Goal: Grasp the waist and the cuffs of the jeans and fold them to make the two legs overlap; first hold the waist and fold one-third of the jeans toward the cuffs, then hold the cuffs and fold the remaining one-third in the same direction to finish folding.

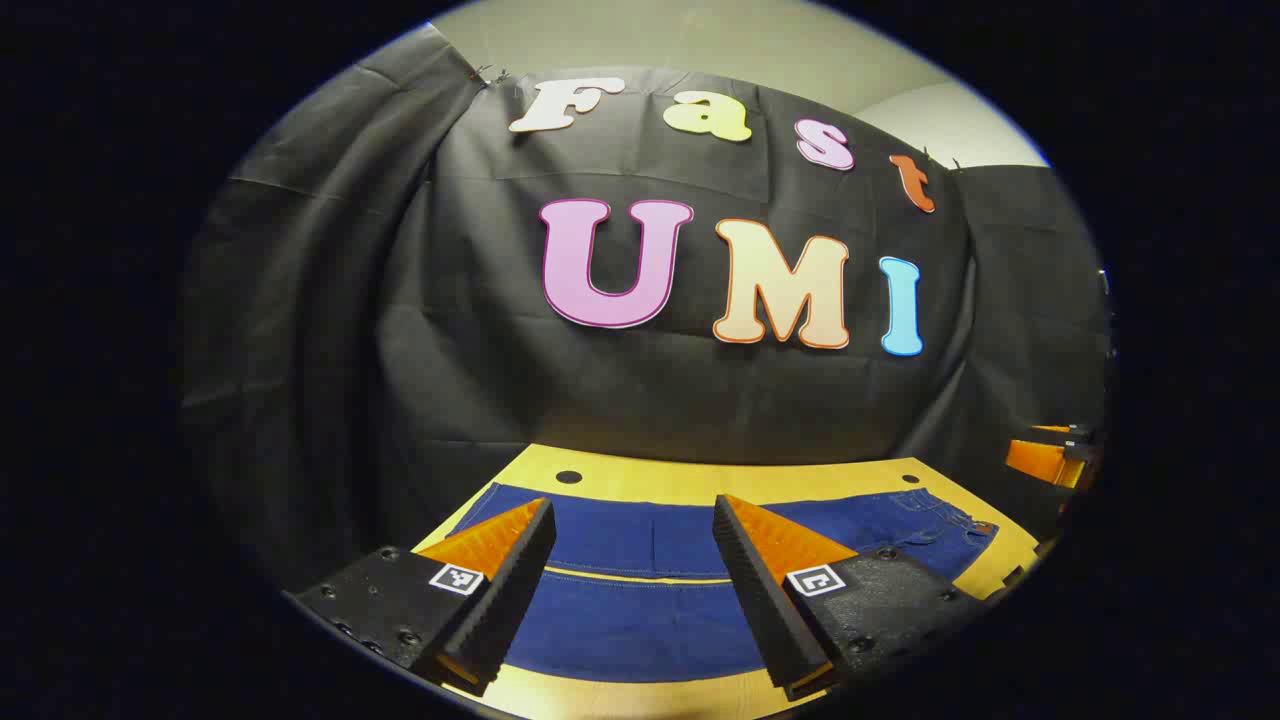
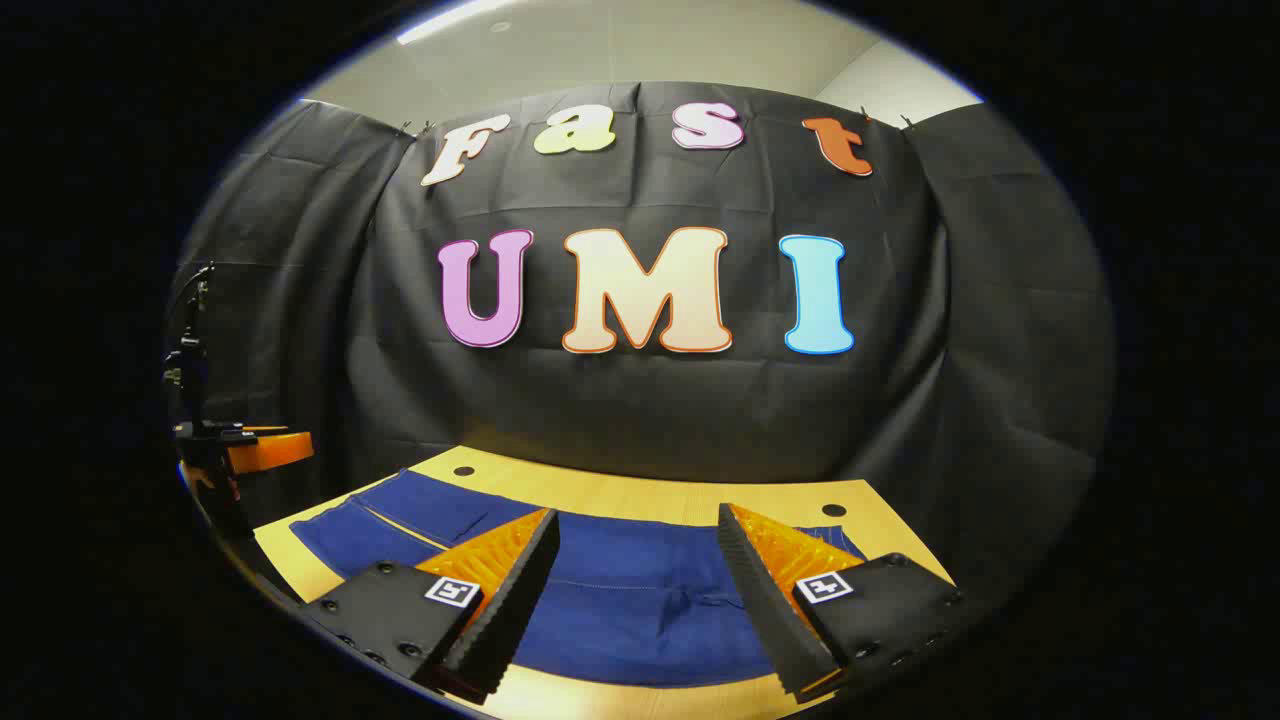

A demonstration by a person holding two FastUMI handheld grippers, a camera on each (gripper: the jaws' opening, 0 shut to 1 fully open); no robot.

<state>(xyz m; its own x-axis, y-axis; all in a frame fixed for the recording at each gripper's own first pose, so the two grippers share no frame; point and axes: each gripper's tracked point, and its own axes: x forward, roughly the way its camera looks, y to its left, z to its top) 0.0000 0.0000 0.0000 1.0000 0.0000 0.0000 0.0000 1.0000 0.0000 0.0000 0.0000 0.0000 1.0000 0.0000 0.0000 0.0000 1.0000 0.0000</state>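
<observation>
Dark blue jeans (image 1: 640,590) lie flat across a wooden table (image 1: 700,475). In the left gripper view the two legs run side by side with a stitched seam between them, and the waist with its button (image 1: 983,527) lies at the right end. My left gripper (image 1: 632,505) hovers open above the legs with nothing between its fingers. In the right gripper view the jeans (image 2: 630,590) stretch leftwards, the legs splitting at the far left. My right gripper (image 2: 637,515) is held open over the upper part of the jeans, touching nothing.
The table (image 2: 650,490) has small round holes (image 1: 568,477) near its back edge. The black cloth wall stands close behind it. The other gripper (image 1: 1050,455) shows at the right rim, and likewise the other gripper (image 2: 255,450) at the left beside a dark stand (image 2: 190,350).
</observation>
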